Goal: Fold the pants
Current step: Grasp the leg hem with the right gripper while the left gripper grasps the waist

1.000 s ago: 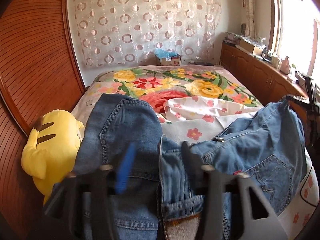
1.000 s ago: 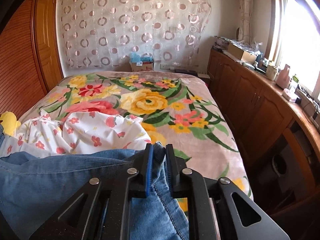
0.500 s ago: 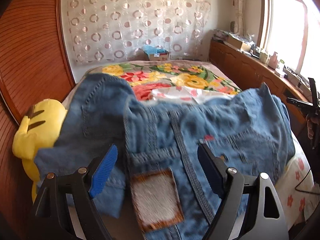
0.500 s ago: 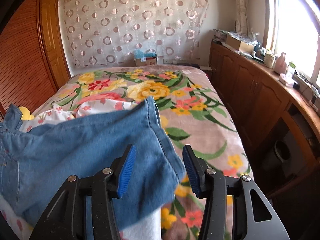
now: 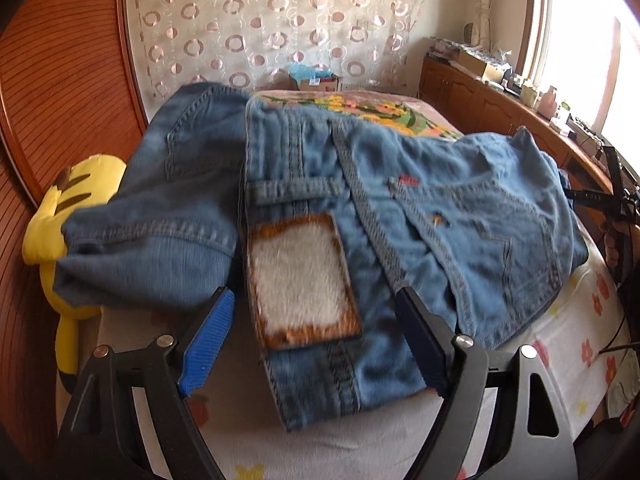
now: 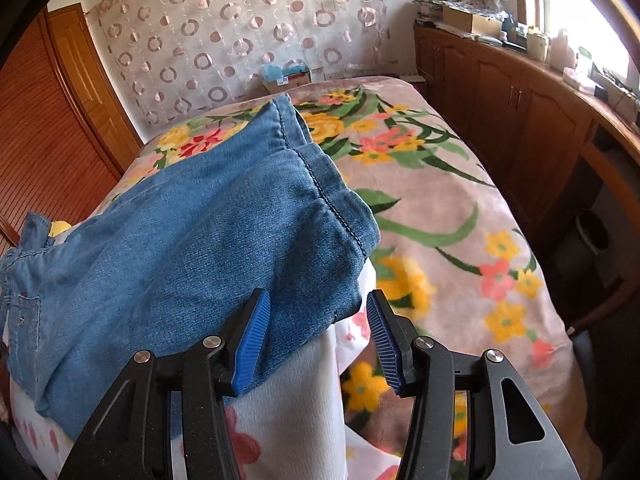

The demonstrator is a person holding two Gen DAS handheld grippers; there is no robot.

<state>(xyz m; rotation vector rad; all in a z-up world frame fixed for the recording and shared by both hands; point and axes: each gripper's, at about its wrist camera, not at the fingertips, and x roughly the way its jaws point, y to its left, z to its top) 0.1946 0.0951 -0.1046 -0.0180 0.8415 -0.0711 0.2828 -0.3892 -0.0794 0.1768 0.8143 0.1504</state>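
Tool-wise, both are let go: left tool [image 5: 316, 344] gapes wide over the waistband w/ the leather patch [image 5: 300, 280], pads clear of cloth; right tool [image 6: 316, 336], jaws just opened, straddles the leg hem but doesn't pinch it. Jeans [image 5: 400, 208] lie across the near end of the bed [image 6: 440, 208], filling mid-frame, waist lower center in the left view, hems center in the right view. Left leg is bunched toward the yellow plush toy [image 5: 60, 232], upper left. We'd flatten that bunch first, then re-grip waist & hems squarely so edges meet, i.e. no skewed fold.
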